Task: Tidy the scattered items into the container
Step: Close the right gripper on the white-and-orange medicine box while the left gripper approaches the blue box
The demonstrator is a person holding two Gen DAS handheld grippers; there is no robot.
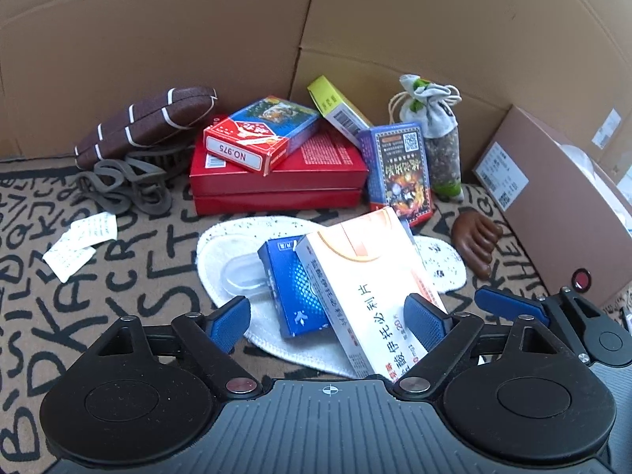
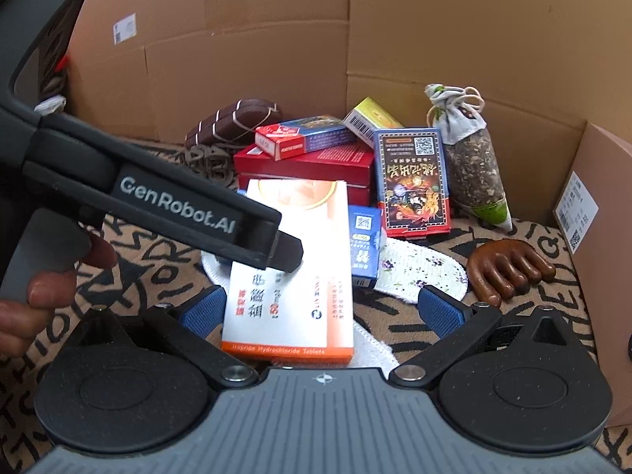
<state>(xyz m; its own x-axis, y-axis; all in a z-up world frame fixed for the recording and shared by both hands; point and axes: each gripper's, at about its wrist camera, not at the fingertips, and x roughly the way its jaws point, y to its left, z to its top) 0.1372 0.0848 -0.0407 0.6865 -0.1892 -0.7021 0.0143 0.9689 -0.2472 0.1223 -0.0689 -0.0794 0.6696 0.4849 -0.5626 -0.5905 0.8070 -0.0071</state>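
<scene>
Both grippers are inside a cardboard box with a letter-patterned mat on its floor. A white and orange medicine box lies tilted on a small blue box and a white insole. My left gripper is open around it, the right finger against its side. In the right wrist view the medicine box lies between the fingers of my open right gripper, with the left gripper's body over it.
At the back lie a red box, a playing card pack, a yellow-green box, a dark card box, a herb sachet, brown pads and grey clips. A wooden comb and pink carton are right, paper packets left.
</scene>
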